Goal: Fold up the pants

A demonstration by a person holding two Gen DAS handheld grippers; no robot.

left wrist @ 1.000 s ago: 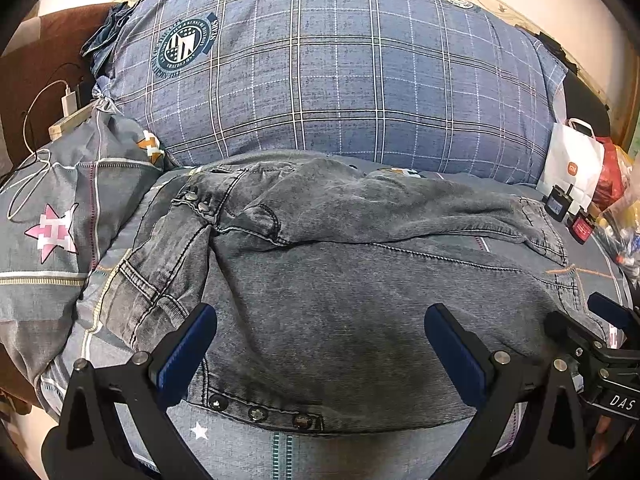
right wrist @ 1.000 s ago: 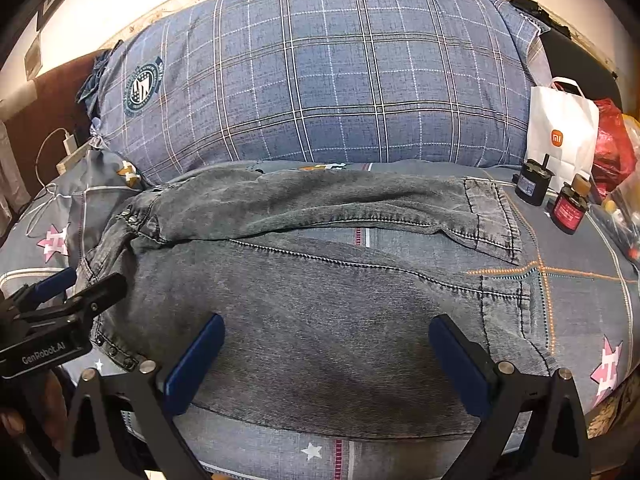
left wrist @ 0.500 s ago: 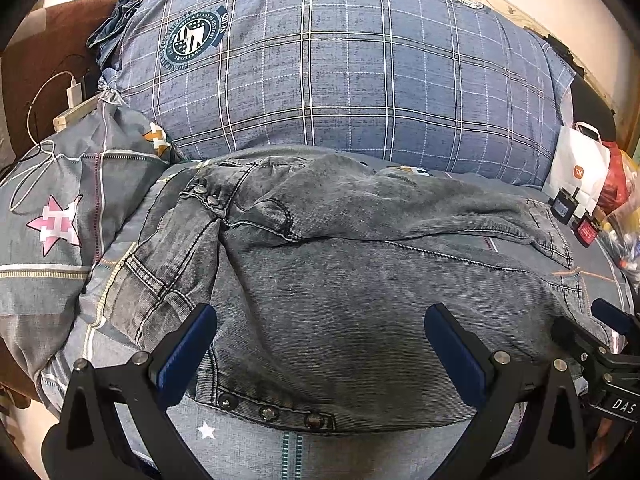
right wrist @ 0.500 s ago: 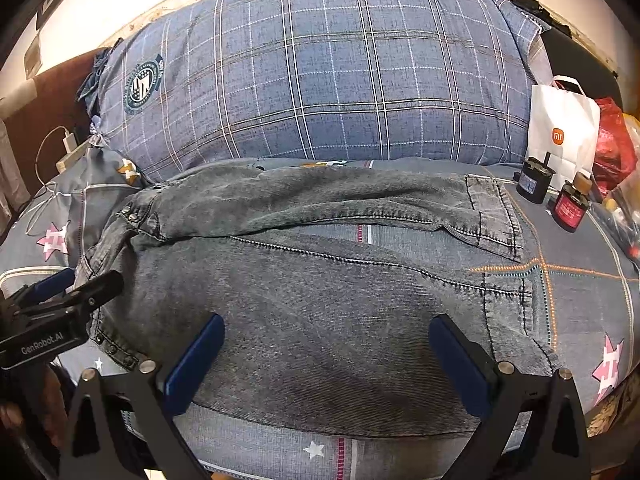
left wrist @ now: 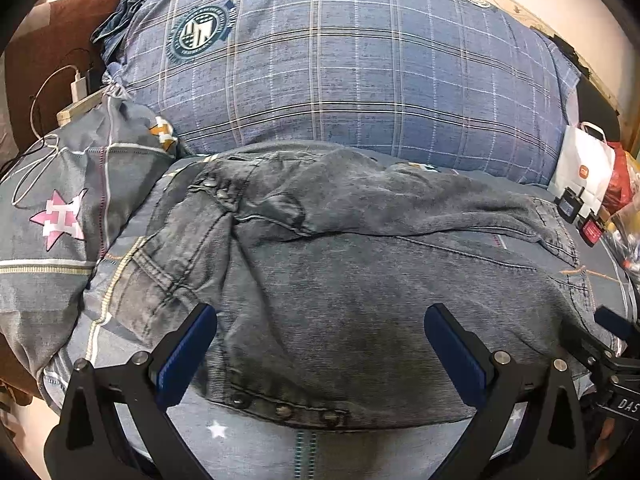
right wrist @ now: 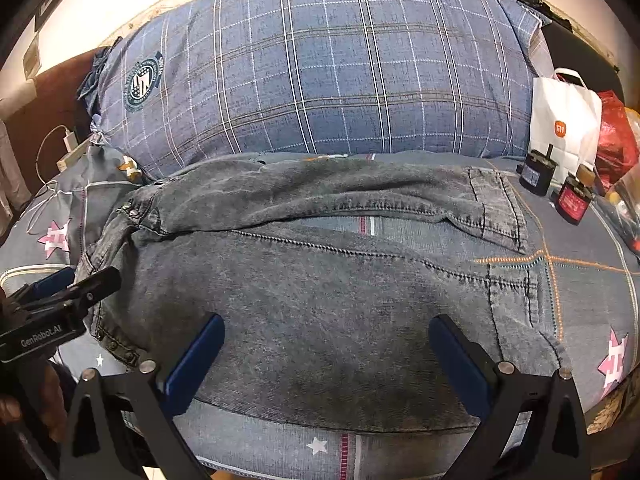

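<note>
Dark grey denim pants (left wrist: 352, 280) (right wrist: 328, 288) lie spread sideways on the bed, waistband with metal buttons (left wrist: 280, 411) at the left, leg cuffs at the right. One leg lies behind the other. My left gripper (left wrist: 320, 344) hovers open over the waist end, its blue pads wide apart with nothing between them. Over the near leg my right gripper (right wrist: 326, 354) is open too and empty. Each gripper shows at the edge of the other's view: the right gripper (left wrist: 612, 344), the left gripper (right wrist: 60, 296).
A big blue plaid pillow (left wrist: 344, 72) (right wrist: 320, 72) lies behind the pants. At the right stand a white paper bag (right wrist: 564, 128), a red bag (right wrist: 616, 136) and two small dark bottles (right wrist: 536, 170). A charger with white cable (left wrist: 78, 88) sits at the left. The bed's front edge is just below the grippers.
The left gripper has drifted left and slightly back, so the pants sit further right in its view. The right gripper has barely moved. Both stay open.
</note>
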